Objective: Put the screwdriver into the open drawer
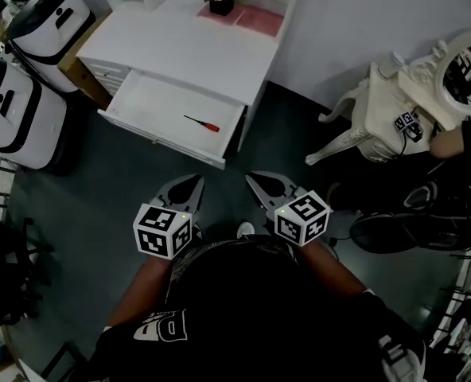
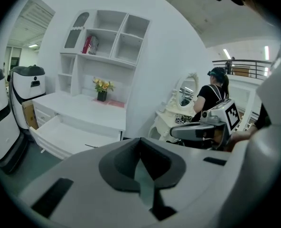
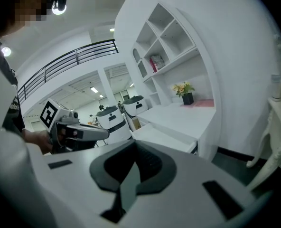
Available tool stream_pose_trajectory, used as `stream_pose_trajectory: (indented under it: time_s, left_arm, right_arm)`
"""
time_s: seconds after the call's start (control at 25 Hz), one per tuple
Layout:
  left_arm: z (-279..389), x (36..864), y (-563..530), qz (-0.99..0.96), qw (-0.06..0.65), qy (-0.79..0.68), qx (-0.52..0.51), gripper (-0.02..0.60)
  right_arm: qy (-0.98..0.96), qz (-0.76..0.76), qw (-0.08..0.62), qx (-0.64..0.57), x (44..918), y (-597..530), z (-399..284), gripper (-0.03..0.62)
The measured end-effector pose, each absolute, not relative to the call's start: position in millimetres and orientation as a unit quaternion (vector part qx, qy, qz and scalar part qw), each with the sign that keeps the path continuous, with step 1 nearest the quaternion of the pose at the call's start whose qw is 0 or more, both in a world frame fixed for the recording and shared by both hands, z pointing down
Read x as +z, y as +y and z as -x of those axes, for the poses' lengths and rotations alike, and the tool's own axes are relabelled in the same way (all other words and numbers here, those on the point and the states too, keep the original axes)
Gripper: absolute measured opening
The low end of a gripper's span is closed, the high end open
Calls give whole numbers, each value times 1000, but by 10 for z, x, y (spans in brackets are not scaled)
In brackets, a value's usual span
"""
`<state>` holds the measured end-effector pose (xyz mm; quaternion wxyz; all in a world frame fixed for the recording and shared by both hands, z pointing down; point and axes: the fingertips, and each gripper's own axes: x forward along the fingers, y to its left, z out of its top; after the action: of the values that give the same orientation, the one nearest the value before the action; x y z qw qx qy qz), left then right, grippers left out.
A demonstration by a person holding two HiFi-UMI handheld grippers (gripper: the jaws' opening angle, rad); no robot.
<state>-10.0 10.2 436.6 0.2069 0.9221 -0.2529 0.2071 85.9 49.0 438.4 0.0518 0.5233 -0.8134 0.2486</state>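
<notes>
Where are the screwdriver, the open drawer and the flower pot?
screwdriver (image 1: 201, 123), head view, middle of its length
open drawer (image 1: 152, 98), head view, bare drawer bottom
flower pot (image 1: 221, 6), head view, dark pot side

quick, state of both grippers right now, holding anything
left gripper: jaws shut, holding nothing
right gripper: jaws shut, holding nothing
screwdriver: lying in the open drawer, in neither gripper
</notes>
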Motion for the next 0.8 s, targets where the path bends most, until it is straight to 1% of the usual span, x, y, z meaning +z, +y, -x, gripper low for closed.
stream_pose_trajectory:
  time_s: [0.44,0.8]
  left_arm:
    - [338,4329,-101,-931,201,-229,202,15]
    - [424,4309,-182,-932,196,-225,204,15]
  right_arm:
    - [-793,-552,54,251,4392,311,-613,8]
    - [-788,-559,58,252,4404,285,-557,8]
